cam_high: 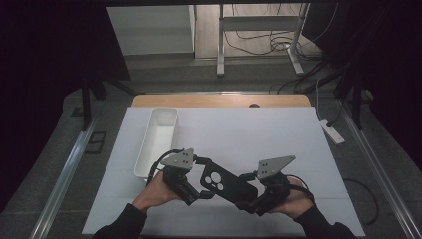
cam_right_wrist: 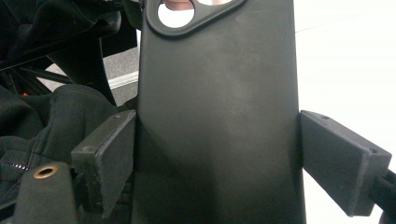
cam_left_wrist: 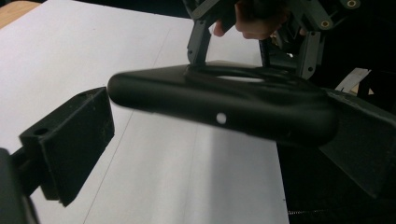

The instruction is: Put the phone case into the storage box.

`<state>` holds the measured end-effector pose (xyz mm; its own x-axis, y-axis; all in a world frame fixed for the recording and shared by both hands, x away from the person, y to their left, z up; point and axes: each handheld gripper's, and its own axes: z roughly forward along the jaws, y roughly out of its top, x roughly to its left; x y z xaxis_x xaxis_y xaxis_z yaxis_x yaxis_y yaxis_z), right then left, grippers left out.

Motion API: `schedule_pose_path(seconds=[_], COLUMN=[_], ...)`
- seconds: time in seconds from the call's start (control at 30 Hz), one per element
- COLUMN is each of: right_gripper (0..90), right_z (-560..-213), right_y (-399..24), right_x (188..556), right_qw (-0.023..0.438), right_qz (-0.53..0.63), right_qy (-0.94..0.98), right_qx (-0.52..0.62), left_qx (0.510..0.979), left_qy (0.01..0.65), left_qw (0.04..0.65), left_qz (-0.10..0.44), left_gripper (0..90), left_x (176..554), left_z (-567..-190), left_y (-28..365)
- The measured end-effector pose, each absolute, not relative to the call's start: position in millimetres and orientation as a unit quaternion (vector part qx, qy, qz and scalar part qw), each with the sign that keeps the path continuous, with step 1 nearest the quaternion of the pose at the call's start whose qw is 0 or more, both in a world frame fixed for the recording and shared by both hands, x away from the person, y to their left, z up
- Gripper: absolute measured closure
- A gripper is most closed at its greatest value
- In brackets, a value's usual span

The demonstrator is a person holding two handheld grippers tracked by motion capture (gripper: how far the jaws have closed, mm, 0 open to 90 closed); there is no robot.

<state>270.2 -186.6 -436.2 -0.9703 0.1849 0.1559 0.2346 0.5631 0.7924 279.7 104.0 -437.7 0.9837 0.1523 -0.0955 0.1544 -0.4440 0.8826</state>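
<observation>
Black phone case (cam_high: 224, 183) held up off the white table (cam_high: 259, 134) near the front edge, between the two grippers, camera-hole end toward the person's left. Right gripper (cam_high: 254, 201) is clamped across the case's width: in the right gripper view both pads (cam_right_wrist: 105, 156) press flat on the long edges of the case (cam_right_wrist: 217, 116), camera cutout at the top. Left gripper (cam_high: 196, 191) is at the cutout end; in the left gripper view the case (cam_left_wrist: 224, 105) lies edge-on across the jaws, the near corner just beside the left pad (cam_left_wrist: 70, 140) with a thin gap showing, the other side resting against the right jaw, so can't tell for sure whether this one is pinching or just loosely around it. Person's hands (cam_high: 157, 191) wrap both gripper bodies, dark sleeves at the bottom. Farther back on the left, a white tray (cam_high: 159, 137) sits lengthwise on the table, apart from the case. Beyond the table a wooden strip (cam_high: 219, 100), then floor with cables (cam_high: 278, 42) and metal frame legs (cam_high: 221, 45).
</observation>
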Motion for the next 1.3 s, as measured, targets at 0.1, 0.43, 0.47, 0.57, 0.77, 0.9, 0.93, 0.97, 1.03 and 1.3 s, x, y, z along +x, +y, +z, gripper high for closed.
schedule_pose_path(seconds=[0.1,0.43,0.47,0.57,0.77,0.9,0.93,0.97,1.03,1.3], right_gripper=[15.1,15.0,15.0,15.0,15.0,14.9,14.9,14.9,14.8,14.4], right_z=[-436.3,-436.0,-436.0,-435.9,-436.1,-436.1,-436.1,-436.6,-437.3,-438.4], right_y=[-186.0,-185.1,-185.0,-184.6,-185.2,-186.2,-186.2,-186.1,-186.4,-186.0], right_x=[270.1,268.4,268.2,267.8,268.2,268.5,268.5,268.4,268.4,267.9], right_qw=[0.031,0.040,0.041,0.041,0.047,0.049,0.049,0.050,0.049,0.034], right_qz=[-0.453,-0.454,-0.454,-0.454,-0.455,-0.458,-0.458,-0.458,-0.457,-0.455], right_qy=[-0.884,-0.885,-0.885,-0.885,-0.885,-0.884,-0.884,-0.884,-0.885,-0.887], right_qx=[-0.111,-0.096,-0.095,-0.092,-0.082,-0.078,-0.078,-0.077,-0.073,-0.069], left_qx=[0.849,0.845,0.845,0.843,0.836,0.831,0.831,0.830,0.831,0.837], left_qy=[0.080,0.063,0.062,0.060,0.058,0.057,0.057,0.058,0.060,0.068], left_qw=[0.522,0.530,0.530,0.533,0.543,0.550,0.550,0.550,0.548,0.537], left_qz=[-0.008,-0.026,-0.029,-0.036,-0.051,-0.067,-0.067,-0.072,-0.075,-0.077], left_gripper=[3.4,6.2,6.3,6.8,9.0,10.3,10.9,10.9,12.5,14.7], left_x=[279.0,277.6,277.7,277.9,278.5,279.7,279.7,280.0,280.3,281.3], left_z=[-437.5,-436.7,-436.7,-436.9,-436.9,-436.9,-436.9,-436.6,-436.1,-434.3], left_y=[104.0,104.1,104.1,104.2,105.7,107.4,107.4,107.6,107.6,107.5])
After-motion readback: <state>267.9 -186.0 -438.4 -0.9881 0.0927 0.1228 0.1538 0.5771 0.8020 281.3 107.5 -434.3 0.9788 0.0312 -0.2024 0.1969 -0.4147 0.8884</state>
